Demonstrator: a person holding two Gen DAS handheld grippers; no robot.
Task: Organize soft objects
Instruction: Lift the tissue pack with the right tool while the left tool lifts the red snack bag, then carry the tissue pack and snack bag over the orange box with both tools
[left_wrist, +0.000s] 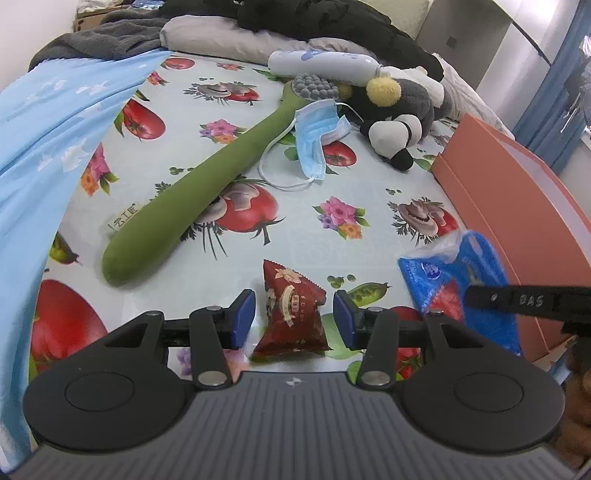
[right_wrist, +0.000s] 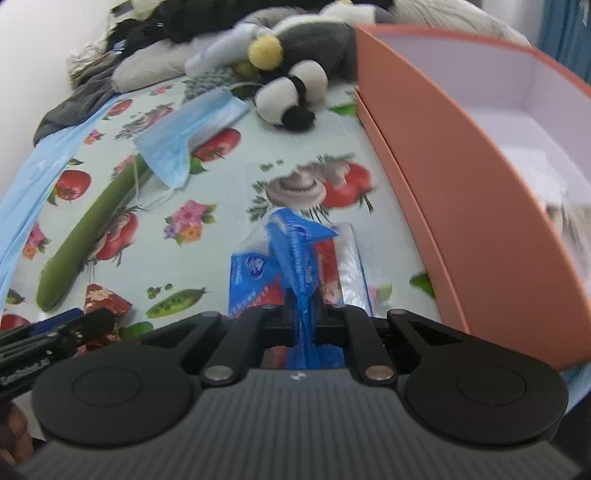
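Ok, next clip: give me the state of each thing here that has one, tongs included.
Left tongs: open, straddling the red snack packet, pads clear of it.
Right tongs: shut on the blue tissue pack, pinching its wrapper.
Orange box: open, no lid on.
Face mask: crumpled, lying on the bed.
Green plush stick: lying flat.

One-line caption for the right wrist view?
Right gripper pinches the blue tissue pack beside the orange box.
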